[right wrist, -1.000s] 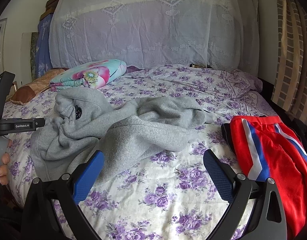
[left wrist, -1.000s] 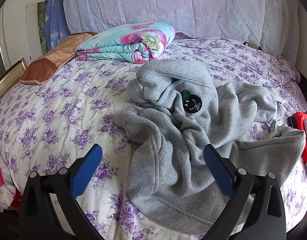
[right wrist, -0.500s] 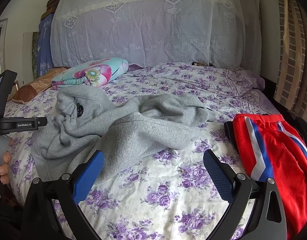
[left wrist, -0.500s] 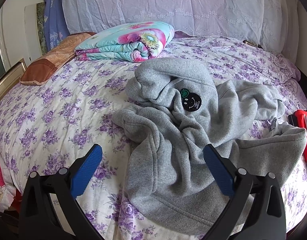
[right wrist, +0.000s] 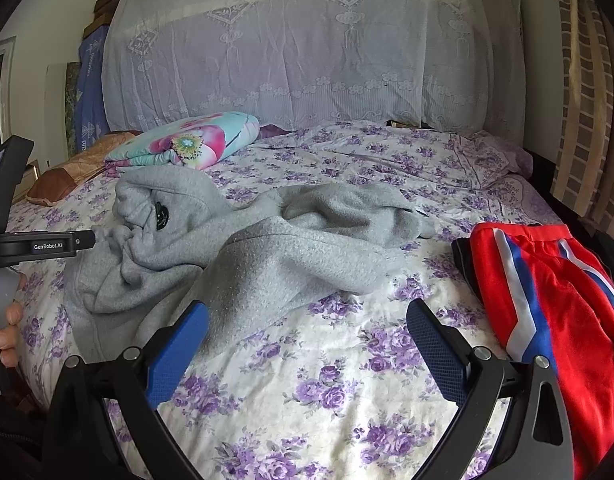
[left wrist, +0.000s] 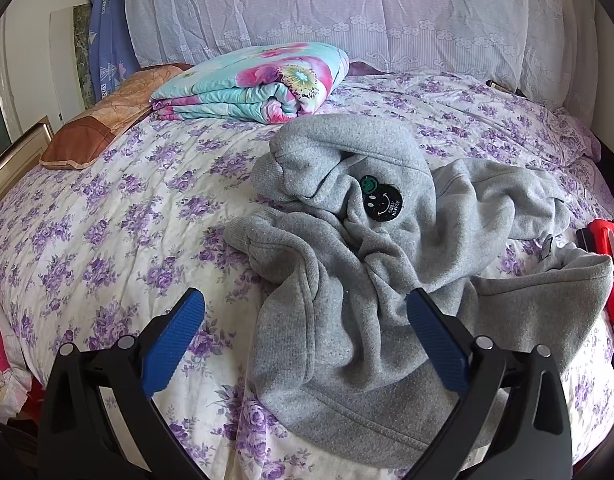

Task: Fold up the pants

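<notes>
Crumpled grey pants [left wrist: 371,264] heaped on the flowered bed [left wrist: 107,232], black smiley patch [left wrist: 382,203] facing up. Left gripper [left wrist: 305,336] poised over the near hem, jaws wide apart, empty. Right gripper [right wrist: 307,340] above bare sheet beside the grey heap, jaws likewise apart. Red striped shorts [right wrist: 547,292] at the bed's right edge. Folded floral quilt [left wrist: 259,84] near the headboard. No containers visible.

the red pants [right wrist: 555,300] run off the right edge; the grey garment's [left wrist: 367,280] patch text is unreadable.
</notes>
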The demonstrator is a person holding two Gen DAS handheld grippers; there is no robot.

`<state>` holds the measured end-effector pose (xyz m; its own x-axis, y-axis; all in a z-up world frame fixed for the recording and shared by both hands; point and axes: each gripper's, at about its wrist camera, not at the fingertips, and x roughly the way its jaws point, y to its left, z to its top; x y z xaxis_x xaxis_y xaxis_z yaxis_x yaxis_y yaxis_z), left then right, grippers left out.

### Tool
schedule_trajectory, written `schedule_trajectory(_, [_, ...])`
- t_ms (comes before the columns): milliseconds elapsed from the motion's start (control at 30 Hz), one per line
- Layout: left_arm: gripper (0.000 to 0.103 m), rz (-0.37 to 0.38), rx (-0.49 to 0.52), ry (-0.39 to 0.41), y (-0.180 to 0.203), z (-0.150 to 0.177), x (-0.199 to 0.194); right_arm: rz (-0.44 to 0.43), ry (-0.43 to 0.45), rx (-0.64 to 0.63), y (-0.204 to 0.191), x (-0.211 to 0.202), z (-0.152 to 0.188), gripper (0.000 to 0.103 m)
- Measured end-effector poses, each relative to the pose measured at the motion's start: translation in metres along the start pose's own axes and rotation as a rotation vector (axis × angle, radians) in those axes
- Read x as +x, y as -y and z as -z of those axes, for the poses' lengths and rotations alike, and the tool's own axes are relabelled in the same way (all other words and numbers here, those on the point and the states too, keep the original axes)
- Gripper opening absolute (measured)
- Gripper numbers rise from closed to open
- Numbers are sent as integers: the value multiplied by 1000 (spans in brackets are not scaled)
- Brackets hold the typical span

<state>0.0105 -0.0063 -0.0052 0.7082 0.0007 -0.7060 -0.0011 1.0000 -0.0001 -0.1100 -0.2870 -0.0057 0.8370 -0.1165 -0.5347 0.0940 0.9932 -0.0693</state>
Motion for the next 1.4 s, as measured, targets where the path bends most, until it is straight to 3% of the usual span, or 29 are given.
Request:
schedule_trajectory(1000, [99,6,1,-10,4,8,0,-2,1,5,1,1,1,100])
schedule_trajectory(1100, [99,6,1,20,-5,7,-4,-4,2,2,1,2,2,100])
schedule_trajectory(1200, [99,-22,-2,73,-21,-5,-8,1,-1,-2,2,3,4,100])
schedule_trajectory(1267, [99,6,13,94,-40,-29,1,6,-8,-1,5,6,4,100])
schedule_trajectory(1400, [99,5,127,45,-50,-61,46,16,-26,8,10,11,4,100])
